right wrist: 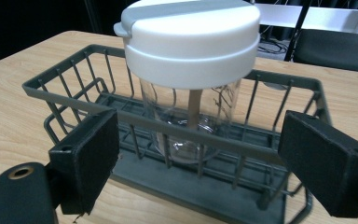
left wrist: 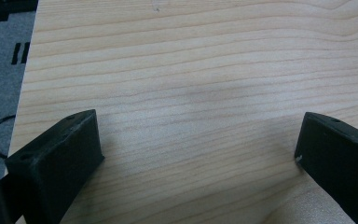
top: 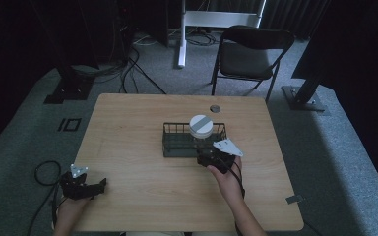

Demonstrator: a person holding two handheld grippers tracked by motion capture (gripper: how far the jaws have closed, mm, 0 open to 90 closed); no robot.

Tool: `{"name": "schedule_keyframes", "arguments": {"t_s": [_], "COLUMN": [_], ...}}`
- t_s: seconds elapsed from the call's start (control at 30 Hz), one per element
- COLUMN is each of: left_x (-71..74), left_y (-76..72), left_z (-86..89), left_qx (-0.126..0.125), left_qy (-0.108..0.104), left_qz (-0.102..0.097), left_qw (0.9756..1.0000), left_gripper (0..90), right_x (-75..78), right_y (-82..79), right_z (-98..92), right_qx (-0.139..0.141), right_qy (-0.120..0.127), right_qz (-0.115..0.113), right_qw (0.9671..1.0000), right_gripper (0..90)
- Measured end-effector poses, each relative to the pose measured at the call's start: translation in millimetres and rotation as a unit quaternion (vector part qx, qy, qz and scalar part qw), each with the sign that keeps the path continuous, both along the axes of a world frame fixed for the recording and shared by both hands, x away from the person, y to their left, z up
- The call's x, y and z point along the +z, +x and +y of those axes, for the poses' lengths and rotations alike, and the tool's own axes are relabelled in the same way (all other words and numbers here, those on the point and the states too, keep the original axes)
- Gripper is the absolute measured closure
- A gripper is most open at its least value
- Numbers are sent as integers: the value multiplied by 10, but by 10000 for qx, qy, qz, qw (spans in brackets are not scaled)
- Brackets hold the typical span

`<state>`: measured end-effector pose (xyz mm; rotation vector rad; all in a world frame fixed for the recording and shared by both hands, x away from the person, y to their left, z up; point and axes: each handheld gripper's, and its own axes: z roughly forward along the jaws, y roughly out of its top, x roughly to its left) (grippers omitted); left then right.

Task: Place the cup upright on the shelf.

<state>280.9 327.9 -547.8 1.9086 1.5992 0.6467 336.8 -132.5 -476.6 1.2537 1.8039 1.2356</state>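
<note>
In the right gripper view the basket's [right wrist: 177, 125] near bars cross the clear jar's [right wrist: 191, 119] lower part, its white lid [right wrist: 191, 39] is cut off at the frame's top, and the chair [right wrist: 340, 46] runs off the upper right.

A wire basket [top: 177, 142] sits just right of the table [top: 128, 128] centre, with a lidded jar [top: 201, 127] standing in its 3 o'clock end. The right gripper [top: 211, 160] lies at the basket's 5 o'clock, just beside it. The left gripper [top: 96, 187] rests near the table's 8 o'clock corner, well apart from both.
</note>
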Motion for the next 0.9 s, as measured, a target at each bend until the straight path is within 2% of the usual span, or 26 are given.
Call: {"name": "schedule_keyframes", "arguments": {"t_s": [0.33, 0.6, 0.9], "left_x": [0, 0, 0], "left_y": [0, 0, 0], "left_z": [0, 0, 0], "left_qx": [1, 2, 2], "left_qy": [-2, -1, -1], "left_qz": [0, -1, 0], "left_qw": [10000, 10000, 10000], "left_gripper": [6, 6, 6], "right_x": [-34, -101, -238], "right_y": [-150, -222, -241], "right_z": [-146, -262, -397], "right_qx": [10, -46, -168], "right_qy": [101, 32, -31], "right_qz": [16, 27, 171], "right_qw": [9999, 10000, 9997], "right_gripper": [124, 124, 122]}}
